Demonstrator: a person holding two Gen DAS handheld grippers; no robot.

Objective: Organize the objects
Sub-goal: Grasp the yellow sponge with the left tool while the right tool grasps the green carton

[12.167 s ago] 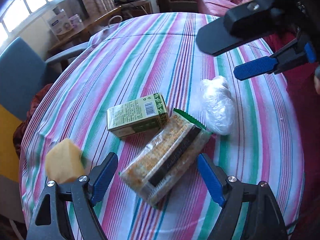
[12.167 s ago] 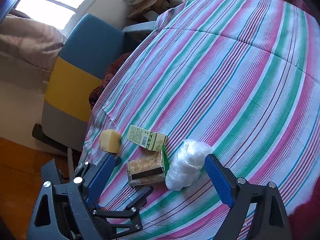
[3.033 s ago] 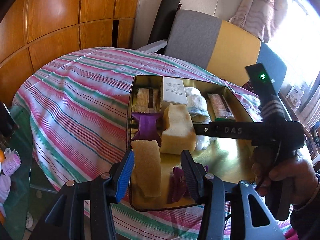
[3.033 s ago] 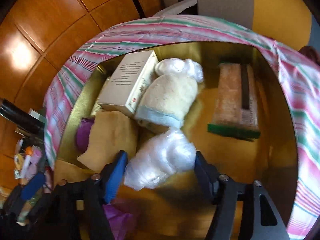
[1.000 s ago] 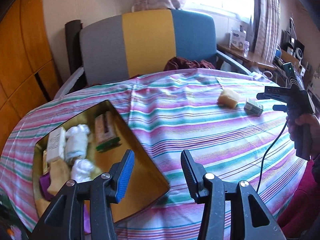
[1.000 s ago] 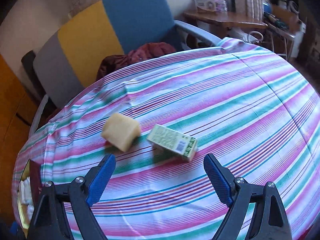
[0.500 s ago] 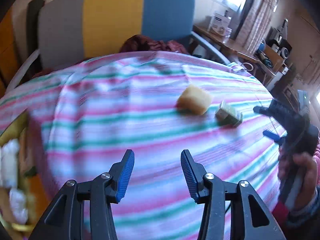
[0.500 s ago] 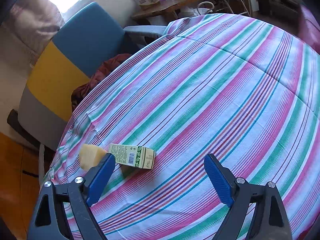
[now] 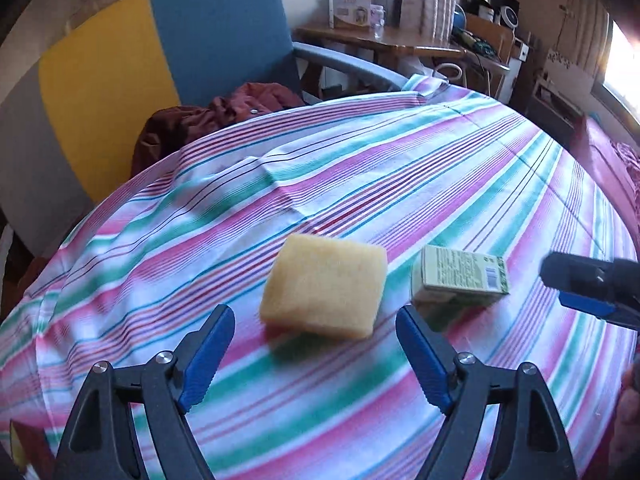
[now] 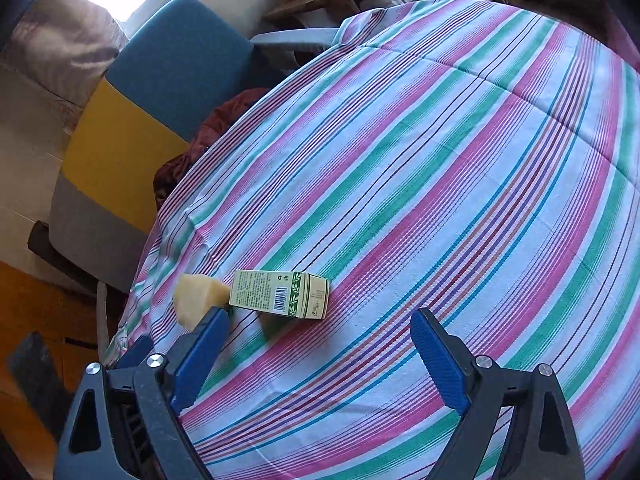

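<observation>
A yellow sponge (image 9: 325, 285) lies on the striped tablecloth (image 9: 400, 168), just beyond my open, empty left gripper (image 9: 316, 354) and centred between its fingers. A green carton (image 9: 460, 278) lies to the sponge's right. In the right wrist view the carton (image 10: 280, 294) lies on its side ahead and left of my open, empty right gripper (image 10: 318, 356), with the sponge (image 10: 198, 298) partly behind the left finger. The right gripper also shows at the right edge of the left wrist view (image 9: 596, 292).
A grey, yellow and blue chair (image 9: 120, 60) with a dark red garment (image 9: 208, 116) stands behind the table's far edge. A wooden side table (image 9: 384, 40) with boxes stands beyond it. A corner of the tin (image 9: 24, 446) shows at lower left.
My left gripper has moved closer to the sponge and opened wider. My right gripper has moved closer to the carton. The tin has nearly left the left wrist view.
</observation>
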